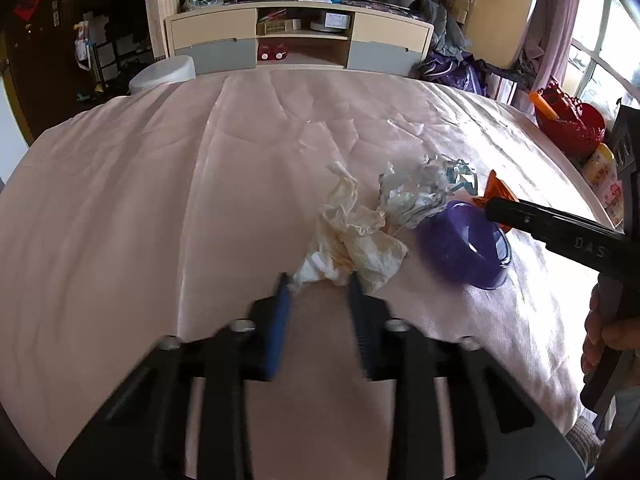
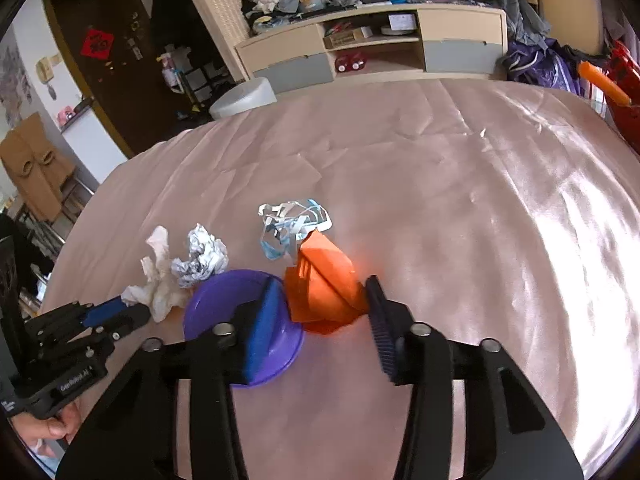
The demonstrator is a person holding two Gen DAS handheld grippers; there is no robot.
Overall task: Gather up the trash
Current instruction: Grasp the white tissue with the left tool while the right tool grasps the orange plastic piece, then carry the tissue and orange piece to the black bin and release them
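Left gripper (image 1: 318, 282) is pinching a crumpled white tissue (image 1: 352, 240) while right gripper (image 2: 324, 300) is clamping a folded orange wrapper (image 2: 324, 288) beside a purple bowl (image 2: 216, 300) on the pink bedspread (image 2: 460, 200)

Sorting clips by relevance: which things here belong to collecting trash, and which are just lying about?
Job: tissue, crumpled ball, paper strips, orange wrapper, purple bowl (probably the bin).
Lying about: red basket, cabinet, white tub.

text: "DAS" | on: right tool (image 1: 496, 210) | text: "GenRobot.AI" | on: left tool (image 2: 138, 312)
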